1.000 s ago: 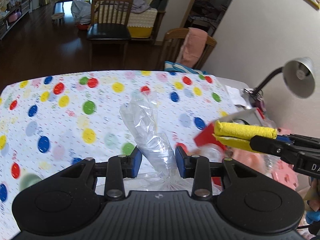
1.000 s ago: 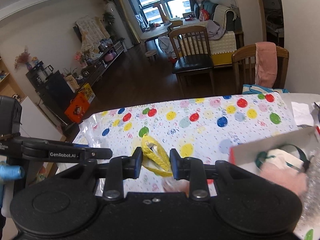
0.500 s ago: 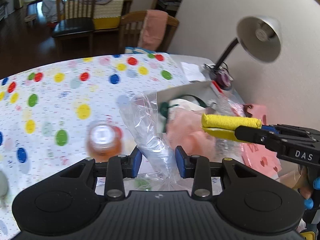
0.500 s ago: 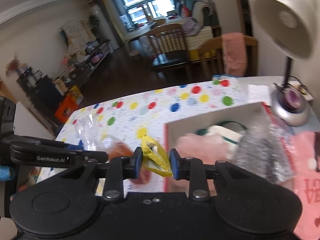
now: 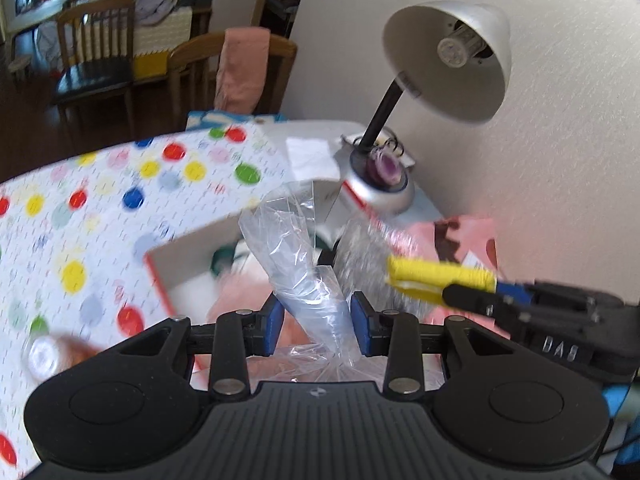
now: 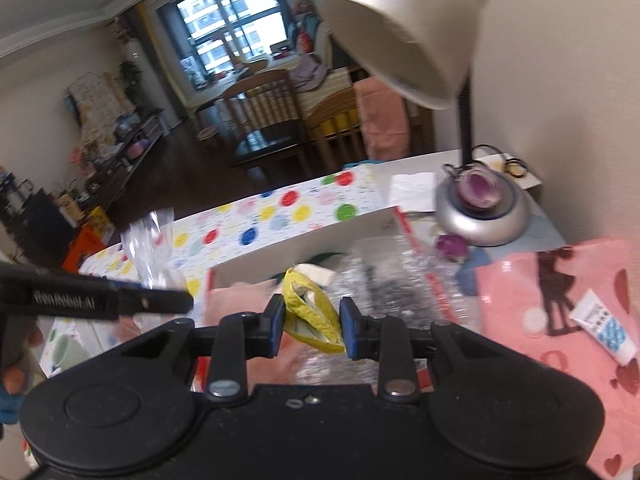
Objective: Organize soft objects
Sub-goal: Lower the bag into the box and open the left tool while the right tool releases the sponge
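Both hands loaded, box right below

Left gripper (image 5: 314, 322) is clamped on one clear plastic bag (image 5: 296, 252), long axis sticking up and away. Right gripper (image 6: 313, 330) pinches one folded yellow cloth (image 6: 310, 312), pointing forward. The single open box (image 5: 182, 248) sits just ahead and under both, already stuffed with pink and silvery things. One lamp (image 6: 476, 208) stands beyond it.

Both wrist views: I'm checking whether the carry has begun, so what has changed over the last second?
Both hand-held grippers swung from over the dotted tablecloth toward the desk lamp and now hang over the open box. Nothing was taken or released: the left hand-held gripper still pinches the clear plastic bag, and the right hand-held gripper still holds the yellow cloth.
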The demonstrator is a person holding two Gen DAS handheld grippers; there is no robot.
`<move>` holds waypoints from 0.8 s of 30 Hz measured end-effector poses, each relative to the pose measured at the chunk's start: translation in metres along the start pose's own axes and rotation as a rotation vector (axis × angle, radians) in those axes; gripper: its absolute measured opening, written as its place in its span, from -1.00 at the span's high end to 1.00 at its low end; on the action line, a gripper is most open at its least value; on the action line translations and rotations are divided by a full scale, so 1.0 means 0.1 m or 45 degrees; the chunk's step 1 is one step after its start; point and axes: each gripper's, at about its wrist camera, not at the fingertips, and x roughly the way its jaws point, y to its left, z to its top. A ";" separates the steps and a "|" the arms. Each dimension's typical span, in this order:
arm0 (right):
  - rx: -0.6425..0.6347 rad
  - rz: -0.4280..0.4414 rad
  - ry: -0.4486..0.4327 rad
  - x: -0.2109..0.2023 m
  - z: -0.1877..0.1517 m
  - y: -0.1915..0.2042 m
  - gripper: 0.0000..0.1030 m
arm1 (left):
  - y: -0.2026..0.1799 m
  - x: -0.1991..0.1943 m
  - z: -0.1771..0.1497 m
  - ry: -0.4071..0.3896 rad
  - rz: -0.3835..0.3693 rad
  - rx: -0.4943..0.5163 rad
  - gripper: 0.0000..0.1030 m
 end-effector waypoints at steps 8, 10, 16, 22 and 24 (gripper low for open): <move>0.054 -0.066 0.004 0.27 0.07 -0.32 0.46 | -0.23 0.56 0.39 -0.029 -0.021 0.013 0.31; 0.054 -0.080 0.009 0.36 0.07 -0.36 0.46 | -0.23 0.76 0.43 0.003 -0.030 0.013 0.31; 0.067 -0.088 0.025 0.67 0.10 -0.45 0.46 | -0.12 1.22 0.45 0.087 0.008 -0.002 0.31; 0.068 -0.098 0.082 1.02 0.05 -0.47 0.46 | 0.07 1.48 0.51 0.125 0.047 -0.038 0.31; 0.049 -0.107 0.098 1.09 0.03 -0.45 0.46 | 0.13 1.56 0.51 0.143 0.052 -0.060 0.32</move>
